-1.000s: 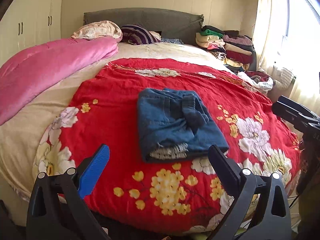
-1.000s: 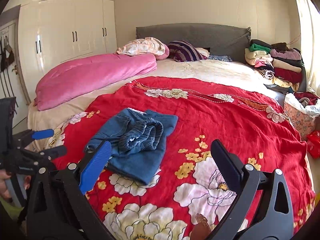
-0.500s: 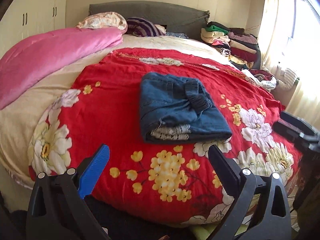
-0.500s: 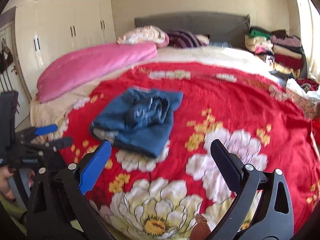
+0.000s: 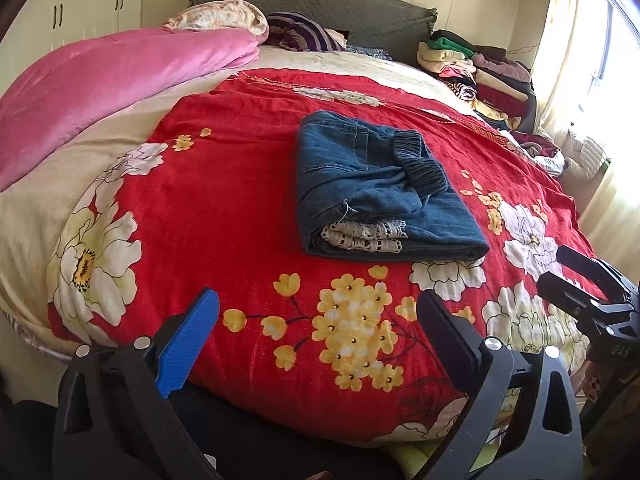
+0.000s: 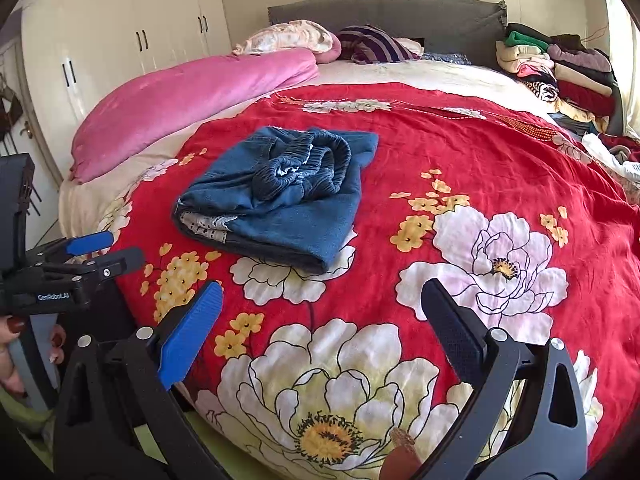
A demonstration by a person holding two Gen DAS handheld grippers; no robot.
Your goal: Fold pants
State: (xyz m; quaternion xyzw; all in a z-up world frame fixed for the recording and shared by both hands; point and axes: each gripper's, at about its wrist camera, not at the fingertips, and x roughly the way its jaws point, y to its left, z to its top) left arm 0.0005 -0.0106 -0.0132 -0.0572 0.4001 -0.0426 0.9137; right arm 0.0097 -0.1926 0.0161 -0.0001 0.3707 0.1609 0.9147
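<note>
The blue denim pants [image 5: 372, 188] lie folded in a compact bundle on the red floral blanket [image 5: 224, 216], with white lace trim showing at the near edge and the elastic waistband on top. They also show in the right wrist view [image 6: 284, 196]. My left gripper [image 5: 318, 326] is open and empty, held near the bed's front edge, well short of the pants. My right gripper [image 6: 322, 320] is open and empty over the blanket's front right part. Each gripper shows in the other's view: the right one [image 5: 584, 292] and the left one [image 6: 100, 250].
A pink quilt [image 5: 104, 80] lies along the bed's left side. Pillows [image 5: 224, 20] rest at the grey headboard [image 5: 320, 4]. A pile of folded clothes [image 5: 476, 68] sits at the back right. White wardrobes [image 6: 120, 40] stand on the left.
Both grippers have moved lower and closer to the bed's front edge; the pants now look nearer. The pants have not moved and both grippers stay open.
</note>
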